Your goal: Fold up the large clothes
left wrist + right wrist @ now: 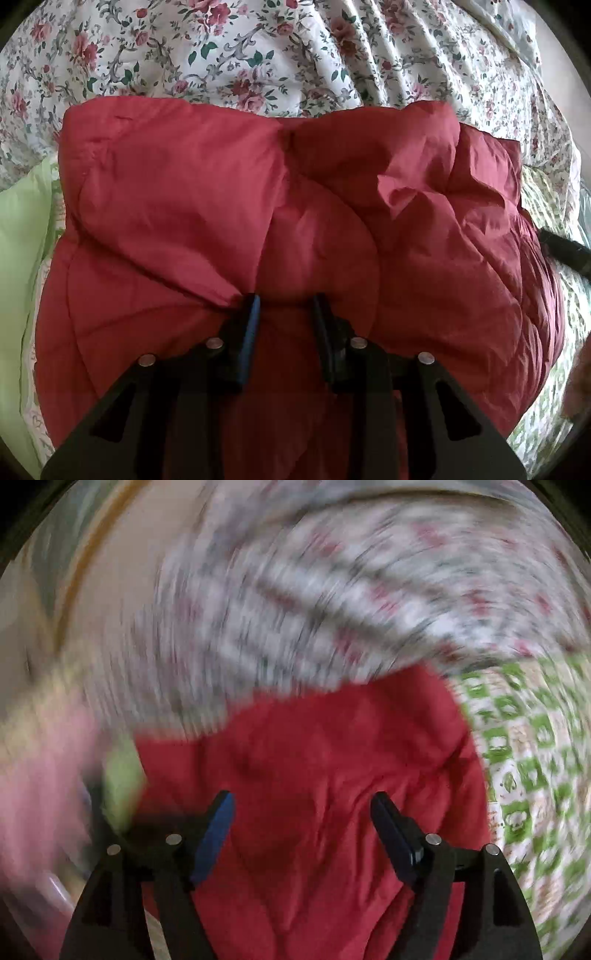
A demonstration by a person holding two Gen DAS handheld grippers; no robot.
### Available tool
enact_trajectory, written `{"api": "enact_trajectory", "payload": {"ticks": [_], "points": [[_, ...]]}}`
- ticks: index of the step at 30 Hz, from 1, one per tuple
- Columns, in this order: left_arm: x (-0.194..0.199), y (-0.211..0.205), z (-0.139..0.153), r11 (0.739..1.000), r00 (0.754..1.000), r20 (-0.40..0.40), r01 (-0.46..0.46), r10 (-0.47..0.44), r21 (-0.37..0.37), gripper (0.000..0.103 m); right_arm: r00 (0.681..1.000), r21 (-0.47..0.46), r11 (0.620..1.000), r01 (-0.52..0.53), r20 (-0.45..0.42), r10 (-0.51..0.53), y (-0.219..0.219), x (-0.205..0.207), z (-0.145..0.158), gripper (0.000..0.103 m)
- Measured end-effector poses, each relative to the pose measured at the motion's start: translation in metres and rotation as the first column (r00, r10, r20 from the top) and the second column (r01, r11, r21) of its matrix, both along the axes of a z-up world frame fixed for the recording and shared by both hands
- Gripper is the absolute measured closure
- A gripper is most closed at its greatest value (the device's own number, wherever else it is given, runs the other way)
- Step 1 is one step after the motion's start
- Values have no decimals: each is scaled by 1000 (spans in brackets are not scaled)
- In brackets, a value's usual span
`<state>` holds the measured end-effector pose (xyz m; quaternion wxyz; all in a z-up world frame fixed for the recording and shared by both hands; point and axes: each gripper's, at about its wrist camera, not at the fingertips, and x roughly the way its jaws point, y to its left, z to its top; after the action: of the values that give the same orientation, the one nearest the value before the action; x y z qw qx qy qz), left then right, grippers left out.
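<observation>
A red padded jacket (258, 221) lies folded in a thick bundle on the bed and fills the left wrist view. My left gripper (285, 300) is narrowed on a puffy fold of the red fabric bulging between its fingers at the near edge. In the blurred right wrist view the same red jacket (325, 760) lies under my right gripper (303, 800), whose fingers stand wide apart and hold nothing. A black part of the right gripper (565, 251) shows at the jacket's right edge in the left wrist view.
A rose-patterned floral bedsheet (258, 55) covers the bed behind the jacket. A pale green pillow (18, 240) lies at the left. A green-and-white checked cloth (524, 775) lies to the right of the jacket. A hand (37, 775) shows blurred at the left.
</observation>
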<state>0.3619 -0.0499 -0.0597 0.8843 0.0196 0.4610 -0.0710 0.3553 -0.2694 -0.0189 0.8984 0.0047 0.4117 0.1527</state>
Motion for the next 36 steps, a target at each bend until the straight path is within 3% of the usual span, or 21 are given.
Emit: {"api": "enact_trajectory", "payload": {"ticks": [2, 4, 7, 10, 16, 21, 24, 29, 33, 36], "points": [[1, 3, 3, 1000, 1000, -5, 5, -5, -8, 75, 1000, -125, 992, -25, -19, 23, 16, 15, -19, 26], [0, 13, 10, 1000, 1000, 12, -3, 3, -21, 76, 1000, -151, 988, -11, -26, 7, 13, 32, -31, 25], [6, 40, 20, 997, 996, 42, -76, 75, 4, 76, 997, -75, 996, 57, -50, -60, -9, 51, -35, 22], [25, 78, 23, 981, 981, 40, -192, 192, -17, 76, 989, 6, 991, 137, -64, -137, -32, 68, -35, 22], [59, 120, -6, 950, 952, -73, -304, 299, -76, 76, 975, 125, 970, 206, -108, -193, -61, 79, -48, 22], [65, 111, -9, 955, 953, -68, -298, 296, -7, 76, 971, 123, 968, 219, -127, -203, -62, 87, -54, 21], [57, 111, 3, 955, 954, -72, -294, 291, -40, 76, 970, 126, 967, 221, -131, -205, -61, 88, -58, 21], [14, 108, 29, 964, 972, -10, -236, 236, -120, 76, 971, 128, 966, 224, -119, -209, -61, 84, -61, 21], [11, 100, 11, 977, 978, -16, -209, 208, -48, 76, 970, 125, 966, 228, -110, -215, -62, 82, -61, 21], [22, 99, 0, 975, 976, -36, -216, 215, -52, 75, 971, 137, 964, 227, -113, -213, -64, 82, -61, 21]]}}
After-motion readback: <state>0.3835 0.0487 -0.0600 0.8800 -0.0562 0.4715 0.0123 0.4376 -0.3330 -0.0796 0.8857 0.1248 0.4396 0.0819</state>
